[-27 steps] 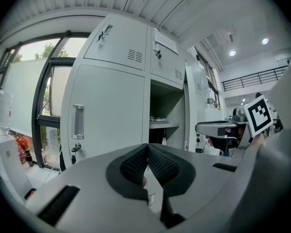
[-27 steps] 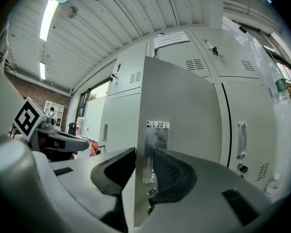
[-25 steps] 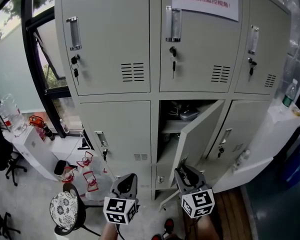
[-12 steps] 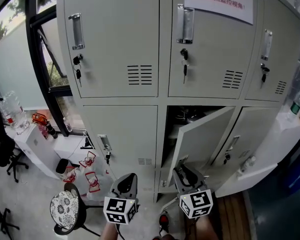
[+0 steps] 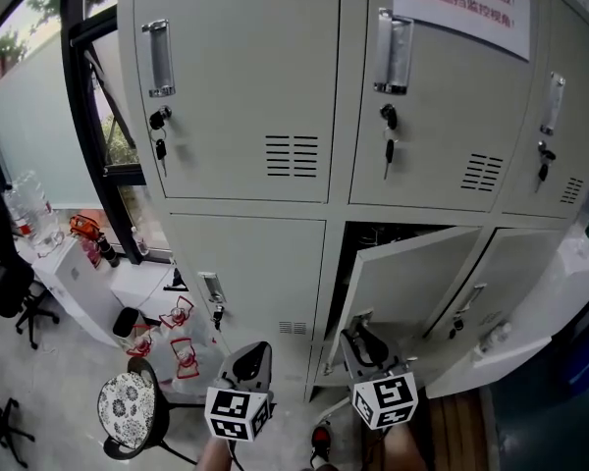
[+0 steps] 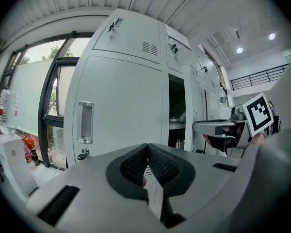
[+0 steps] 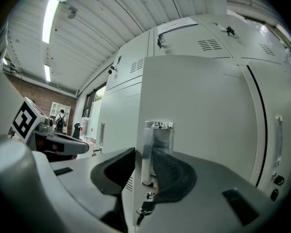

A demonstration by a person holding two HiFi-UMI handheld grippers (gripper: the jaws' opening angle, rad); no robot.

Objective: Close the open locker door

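Right hand-held gripper [image 7: 143, 159]: the main hazard, in my judgement, lies at its own jaws. They straddle the free edge of the locker door [image 5: 412, 283], so if I carry the door fully home in this grip, the inner jaw would be trapped between door and frame and the door would stop short of closing. The hold needs to change to a push on the outer face before the gap shuts. A second hazard is slippage, since the clear pull handle [image 7: 159, 135] is smooth and narrow, and a sideways pull could strip the pads off it. A third is the key [image 7: 145, 208] hanging just below the handle, which a dropped jaw could knock or bend. As to state, the jaws stand roughly half closed with the door edge and handle between them, and the pads appear to bear on both sides, so I record a grip on the door. The gripper points about level. The door itself belongs to the lower middle compartment, hinged on its right side, and stands partly ajar with a dark opening [image 5: 368, 243] showing along its left edge. The task is therefore under way but not complete. Left hand-held gripper [image 6: 148, 147]: pads together, holding nothing, held near the closed lower left door [image 5: 250, 263] and apart from it.
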